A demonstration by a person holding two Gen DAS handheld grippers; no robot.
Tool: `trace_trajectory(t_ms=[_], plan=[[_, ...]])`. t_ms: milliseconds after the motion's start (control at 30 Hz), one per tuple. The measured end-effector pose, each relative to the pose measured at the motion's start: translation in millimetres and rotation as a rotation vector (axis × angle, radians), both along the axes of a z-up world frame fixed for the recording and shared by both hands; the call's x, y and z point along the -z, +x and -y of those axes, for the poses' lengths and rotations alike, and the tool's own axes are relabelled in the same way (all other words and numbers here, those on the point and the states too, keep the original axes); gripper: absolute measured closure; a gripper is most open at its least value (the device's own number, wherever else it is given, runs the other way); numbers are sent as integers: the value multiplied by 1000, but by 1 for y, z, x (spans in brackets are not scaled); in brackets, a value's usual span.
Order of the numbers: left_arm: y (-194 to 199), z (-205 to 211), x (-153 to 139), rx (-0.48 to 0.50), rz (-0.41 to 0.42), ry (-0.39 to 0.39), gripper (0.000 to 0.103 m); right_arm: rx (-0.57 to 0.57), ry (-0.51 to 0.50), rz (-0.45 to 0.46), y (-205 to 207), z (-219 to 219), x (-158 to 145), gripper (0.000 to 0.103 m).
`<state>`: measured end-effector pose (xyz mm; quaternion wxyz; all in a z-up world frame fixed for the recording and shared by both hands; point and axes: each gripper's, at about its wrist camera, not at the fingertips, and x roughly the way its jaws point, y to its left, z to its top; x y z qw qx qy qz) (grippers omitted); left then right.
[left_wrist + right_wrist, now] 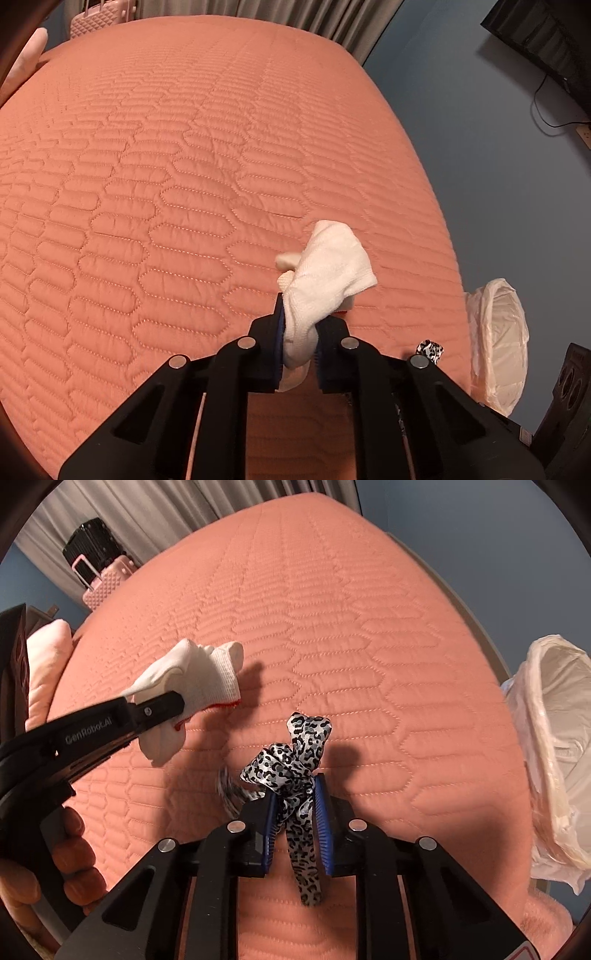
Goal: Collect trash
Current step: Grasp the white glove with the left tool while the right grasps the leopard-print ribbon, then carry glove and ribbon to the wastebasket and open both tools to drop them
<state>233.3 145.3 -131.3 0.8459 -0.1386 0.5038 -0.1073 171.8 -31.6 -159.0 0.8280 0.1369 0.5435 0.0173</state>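
Note:
My left gripper (300, 332) is shut on a white knit glove (325, 273) with a red cuff edge and holds it above the salmon quilted bed (184, 166). The glove also shows in the right wrist view (199, 675), pinched in the left gripper (162, 707). My right gripper (295, 805) is shut on a leopard-print ribbon (291, 760), whose tail hangs down between the fingers. A tip of the ribbon shows in the left wrist view (430, 349). A bin lined with a pale plastic bag (554, 760) stands on the floor right of the bed; it also shows in the left wrist view (498, 339).
A pink suitcase (105, 585) and a black case (92, 544) stand past the bed's far end by grey curtains (147, 513). A pale pillow (44, 668) lies at the left. Black speakers (569, 391) stand on the blue floor (480, 147) near the bin.

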Motion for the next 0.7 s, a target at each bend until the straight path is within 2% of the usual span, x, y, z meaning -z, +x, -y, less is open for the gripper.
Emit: trace_trajectory(t_ms=[233,700], plan=[[-25,15,-43,28,79,-15,91,38,6,106,-22,23,-51,85],[-78,99,-132,161,258,-36,91,135,-32,338,-80,98,-160,85]])
